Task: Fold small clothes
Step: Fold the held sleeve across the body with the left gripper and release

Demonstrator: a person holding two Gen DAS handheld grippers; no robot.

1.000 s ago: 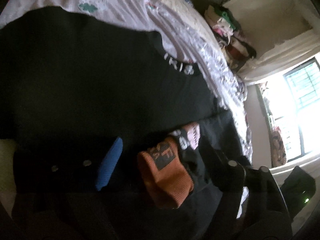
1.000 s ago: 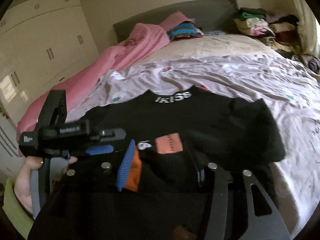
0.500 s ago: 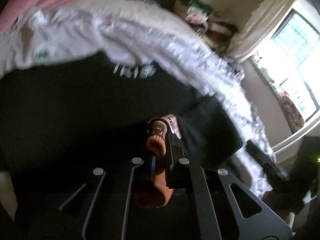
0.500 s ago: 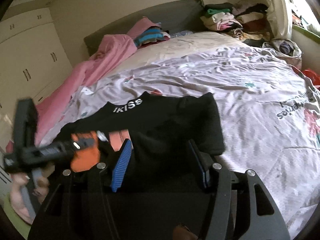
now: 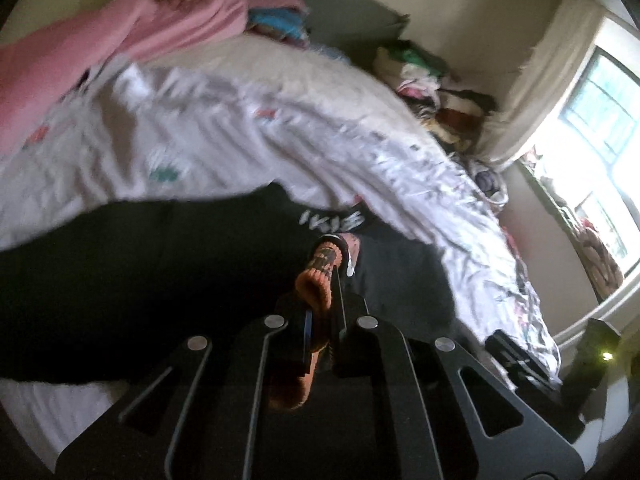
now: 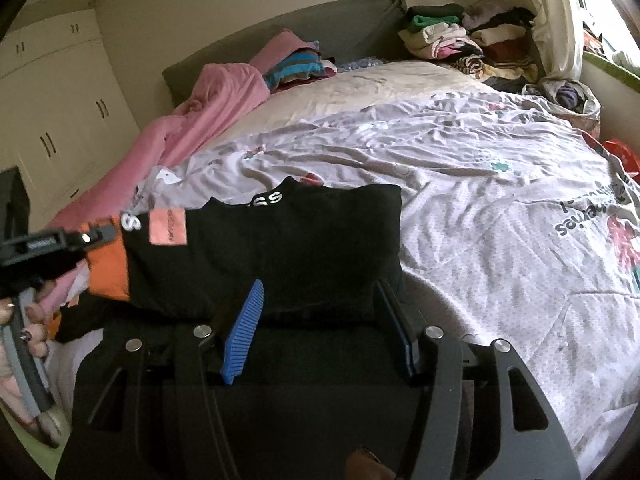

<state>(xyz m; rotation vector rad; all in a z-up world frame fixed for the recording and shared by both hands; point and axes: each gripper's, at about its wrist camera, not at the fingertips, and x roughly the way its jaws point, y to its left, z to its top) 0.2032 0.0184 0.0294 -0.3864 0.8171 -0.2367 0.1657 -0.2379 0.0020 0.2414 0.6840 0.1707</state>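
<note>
Black knit top with orange cuff [image 5: 316,288] lies on bed ahead of us; our left gripper [image 5: 320,320] clamps cuff; our right gripper [image 6: 320,316] parted, black body fabric between fingers, unpressed.

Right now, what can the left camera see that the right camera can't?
Only the left wrist view shows the bright window and the left gripper pinching the orange cuff up close. Only the right wrist view shows the cupboards, a hand on the left gripper's handle, and the open right gripper. Both show the black top, bedsheet and pink blanket.
</note>
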